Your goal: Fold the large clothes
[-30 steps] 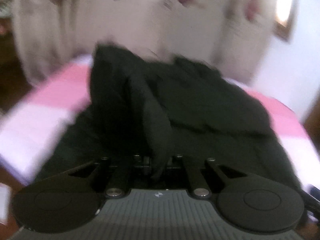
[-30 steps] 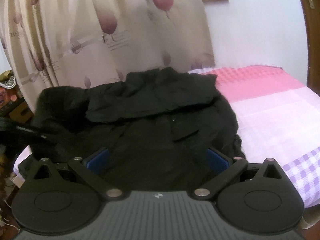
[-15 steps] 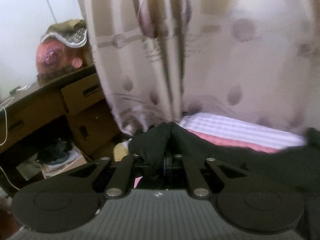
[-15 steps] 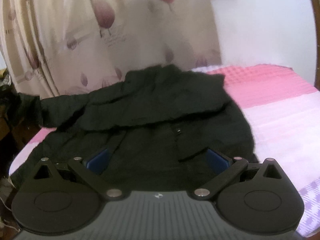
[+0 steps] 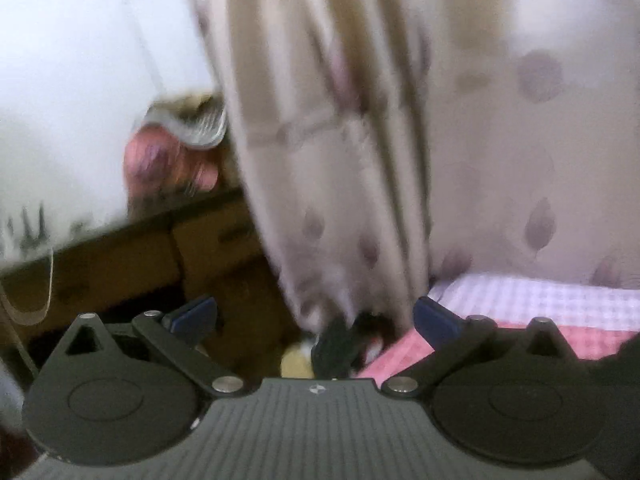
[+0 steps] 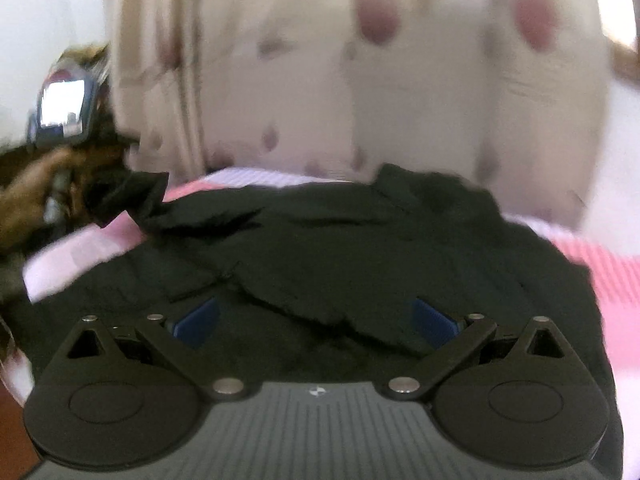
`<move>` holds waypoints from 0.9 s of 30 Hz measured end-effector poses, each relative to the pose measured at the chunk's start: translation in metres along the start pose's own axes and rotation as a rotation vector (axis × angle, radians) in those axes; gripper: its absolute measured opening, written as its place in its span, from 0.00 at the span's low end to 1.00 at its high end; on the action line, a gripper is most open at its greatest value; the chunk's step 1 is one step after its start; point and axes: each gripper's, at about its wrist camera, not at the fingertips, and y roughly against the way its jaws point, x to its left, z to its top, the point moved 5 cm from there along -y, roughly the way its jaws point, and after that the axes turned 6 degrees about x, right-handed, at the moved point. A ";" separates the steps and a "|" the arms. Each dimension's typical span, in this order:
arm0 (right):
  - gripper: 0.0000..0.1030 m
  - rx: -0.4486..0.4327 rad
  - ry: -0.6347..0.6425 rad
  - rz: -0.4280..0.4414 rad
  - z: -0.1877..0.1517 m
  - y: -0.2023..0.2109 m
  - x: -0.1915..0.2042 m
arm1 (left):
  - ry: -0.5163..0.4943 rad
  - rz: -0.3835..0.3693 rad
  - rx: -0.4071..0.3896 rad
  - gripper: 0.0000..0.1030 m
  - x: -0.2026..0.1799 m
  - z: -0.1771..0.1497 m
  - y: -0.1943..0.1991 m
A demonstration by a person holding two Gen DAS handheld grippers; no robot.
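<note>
Left claw (image 5: 314, 320) spread wide, blue pads (image 5: 434, 320) well apart, gripping nothing; aimed past the bed's corner toward the patterned curtain (image 5: 340, 140) and a wooden dresser (image 5: 120, 264). Between the fingers, a small dark scrap of cloth (image 5: 334, 346) hanging just off the bed's corner (too blurred to say whether part of the garment). Pink and white checked bed sheet (image 5: 540, 300) off to the right.

Right claw (image 6: 316, 320) likewise wide, fingers (image 6: 198, 320) apart and holding nothing, hovering over the black garment (image 6: 360, 248). Garment spread across the bed (image 6: 600, 264), filling most of its near side, one sleeve (image 6: 128, 196) stretched out to the left edge and reaching just past it. Collar end toward the far edge by the curtain (image 6: 360, 100). Both views smeared with motion blur.
</note>
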 end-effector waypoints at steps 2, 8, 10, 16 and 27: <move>1.00 0.025 0.092 -0.020 0.008 -0.028 0.013 | -0.038 -0.092 0.016 1.00 -0.005 -0.001 0.012; 1.00 0.058 0.243 -0.095 0.018 -0.086 0.040 | -0.026 -0.370 0.095 1.00 -0.012 -0.051 0.051; 1.00 0.098 0.303 -0.130 0.014 -0.104 0.044 | -0.023 -0.442 0.134 1.00 -0.016 -0.078 0.054; 0.09 0.141 0.258 -0.169 0.016 -0.127 0.014 | 0.034 -0.501 0.280 1.00 -0.021 -0.150 0.046; 0.09 -0.101 -0.158 -0.682 0.034 0.091 -0.270 | -0.007 -0.526 0.272 1.00 -0.026 -0.166 0.054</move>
